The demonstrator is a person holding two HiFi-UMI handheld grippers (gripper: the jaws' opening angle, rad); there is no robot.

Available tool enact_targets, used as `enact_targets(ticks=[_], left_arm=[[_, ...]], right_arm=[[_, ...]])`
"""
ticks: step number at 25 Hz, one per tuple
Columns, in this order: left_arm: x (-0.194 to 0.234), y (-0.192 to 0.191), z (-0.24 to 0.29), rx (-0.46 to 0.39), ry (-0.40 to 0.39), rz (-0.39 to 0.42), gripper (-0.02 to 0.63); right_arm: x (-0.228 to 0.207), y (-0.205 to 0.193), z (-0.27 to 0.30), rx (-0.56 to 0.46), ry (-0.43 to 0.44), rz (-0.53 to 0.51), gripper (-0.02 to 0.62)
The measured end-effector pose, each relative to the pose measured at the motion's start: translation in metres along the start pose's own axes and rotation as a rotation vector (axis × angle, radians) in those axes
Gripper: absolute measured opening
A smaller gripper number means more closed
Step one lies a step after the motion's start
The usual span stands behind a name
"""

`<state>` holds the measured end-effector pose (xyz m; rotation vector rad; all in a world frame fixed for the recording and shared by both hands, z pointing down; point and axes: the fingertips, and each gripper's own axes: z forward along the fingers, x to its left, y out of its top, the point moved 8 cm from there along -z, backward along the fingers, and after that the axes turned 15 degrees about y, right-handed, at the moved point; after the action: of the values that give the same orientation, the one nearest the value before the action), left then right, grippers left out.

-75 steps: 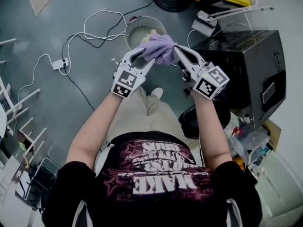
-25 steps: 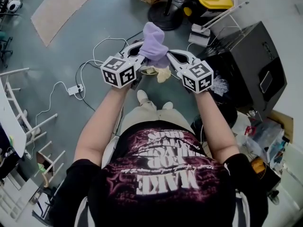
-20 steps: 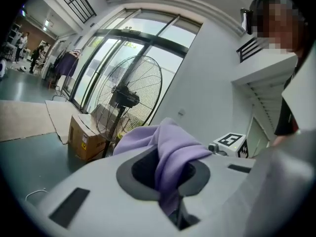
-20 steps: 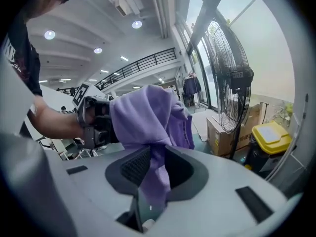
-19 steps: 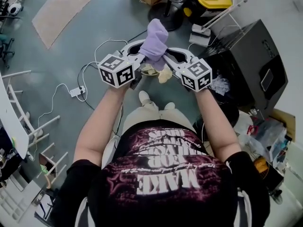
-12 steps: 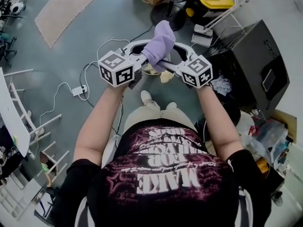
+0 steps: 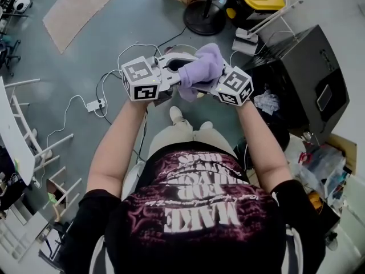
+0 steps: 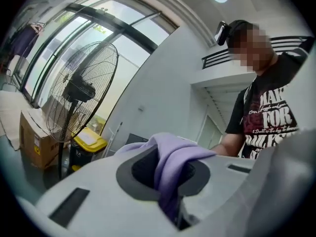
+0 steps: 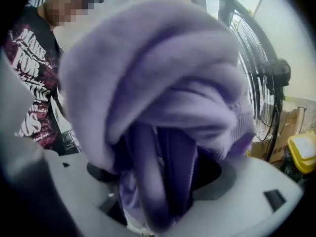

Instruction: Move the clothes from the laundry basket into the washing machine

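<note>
Mostly, purple garment [image 7: 202, 67] cloaks left gripper [image 7: 181, 77] — tips seemingly clamped

Two grippers [image 7: 177, 73] [image 7: 205, 87], one purple garment [image 7: 201, 68], one standing fan [image 7: 204, 17]

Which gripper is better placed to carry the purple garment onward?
Left. The left gripper is shut on a fold of the purple garment, so it could likely carry it alone. The right gripper has just been opening its jaws; the garment only drapes between them, unpressed.
</note>
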<state>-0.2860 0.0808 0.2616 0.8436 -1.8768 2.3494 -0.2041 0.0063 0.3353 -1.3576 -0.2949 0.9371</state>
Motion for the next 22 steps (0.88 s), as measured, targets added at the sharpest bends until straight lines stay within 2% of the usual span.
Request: enact_targets(ticks=[2,4,6,10,12,15,18,22], left_arm=[[-0.001,0.000,-0.002,-0.026,-0.013,-0.009,0.028],[0.001,0.001,-0.005,-0.031,-0.002,-0.009,0.028],[0.006,0.000,-0.008,-0.020,0.035,0.008,0.028],[0.017,-0.009,-0.008,0.051,0.137,0.086,0.036],[0.022,-0.017,-0.007,0.086,0.163,0.102,0.088],[0.030,-0.030,-0.009,0.129,0.195,0.106,0.152],[0.037,-0.042,-0.011,0.162,0.215,0.111,0.187],[0.050,-0.042,-0.023,0.138,0.250,0.072,0.207]], right_arm=[[0.008,0.001,0.004,0.017,0.020,-0.028,0.290],[0.013,0.001,0.006,0.047,0.025,-0.045,0.163],[0.015,-0.002,0.006,0.080,0.013,-0.047,0.095],[0.011,-0.015,0.000,0.128,-0.046,-0.002,0.078],[0.010,-0.021,-0.004,0.140,-0.079,0.027,0.077],[0.008,-0.030,-0.012,0.145,-0.133,0.070,0.076],[0.003,-0.033,-0.019,0.154,-0.173,0.090,0.077],[-0.007,-0.039,-0.031,0.157,-0.225,0.122,0.075]])
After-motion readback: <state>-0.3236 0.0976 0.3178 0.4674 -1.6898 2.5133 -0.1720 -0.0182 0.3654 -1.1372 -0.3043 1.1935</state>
